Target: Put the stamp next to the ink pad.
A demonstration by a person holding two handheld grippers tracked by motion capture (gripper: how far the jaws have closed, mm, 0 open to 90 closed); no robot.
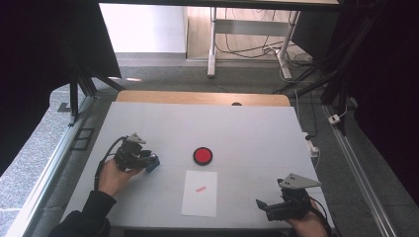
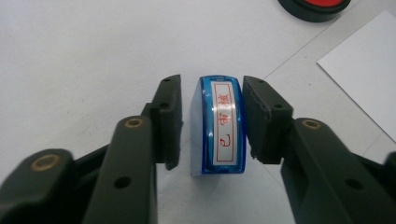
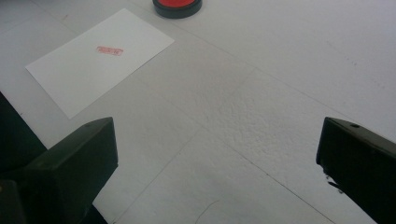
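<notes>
A white tabletop (image 1: 257, 128) is seen from above, with a person's forearms entering from its near edge. Near the left edge, about midway along it, the left gripper (image 1: 148, 160) is held low over the surface by a hand (image 1: 114, 177). A blue stamp (image 2: 218, 125) with a white label printed in red characters stands on the tabletop between its two black jaws. In the left gripper view a narrow gap is seen between the stamp and the jaw at the left of that view, while the jaw at the right lies right against the blue casing or just off it; which of these cannot be told. The jaws are parted only a little wider than the stamp, which is not clamped.

A round red ink pad (image 1: 202, 155) in a black case is set near the middle of the tabletop. A white sheet of paper (image 1: 199, 193) bearing a small red imprint (image 1: 200, 188) lies between the pad and the near edge.

By the near right corner, the right gripper (image 1: 262, 205) is held with its jaws spread wide over the bare surface, with nothing between them.
</notes>
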